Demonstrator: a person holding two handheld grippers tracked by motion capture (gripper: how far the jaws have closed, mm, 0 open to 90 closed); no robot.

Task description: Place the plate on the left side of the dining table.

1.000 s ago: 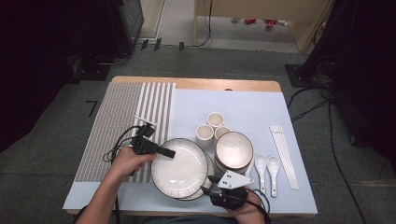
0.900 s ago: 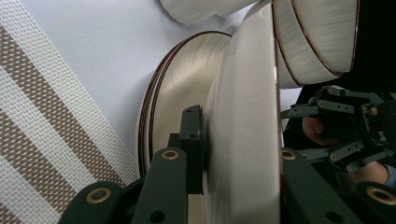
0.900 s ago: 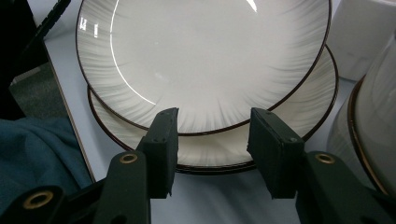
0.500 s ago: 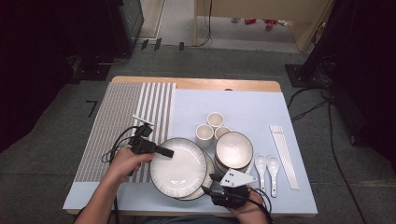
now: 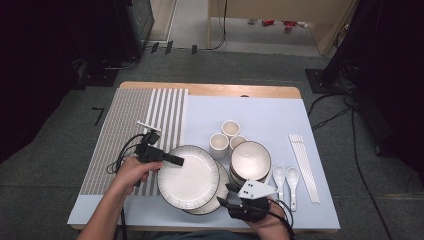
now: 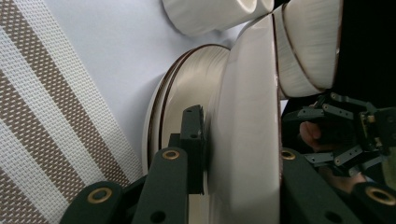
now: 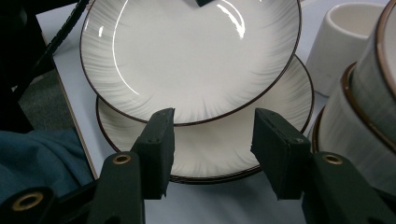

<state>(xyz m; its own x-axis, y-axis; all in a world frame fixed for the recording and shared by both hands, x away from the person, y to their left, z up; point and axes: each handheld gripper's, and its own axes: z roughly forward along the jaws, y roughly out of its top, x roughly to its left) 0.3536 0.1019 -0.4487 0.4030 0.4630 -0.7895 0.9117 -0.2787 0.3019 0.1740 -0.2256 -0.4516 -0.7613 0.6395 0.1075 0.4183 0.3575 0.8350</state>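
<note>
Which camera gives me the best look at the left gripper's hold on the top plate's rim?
The left gripper view: its jaws clamp the top plate at its rim, edge-on. The high view shows the left gripper at the plate's left edge, contact too small to judge. The right gripper view shows just a dark jaw tip at the plate's far rim.

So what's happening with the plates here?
A person works at a table with a gripper in each hand. The left gripper is clamped on the rim of the top plate, which sits shifted to the left on a second plate beneath it. The right gripper sits at the near edge of the plates; its jaws have just been opening and grip nothing. Bowls, cups, spoons and chopsticks lie to the right, untouched.
</note>
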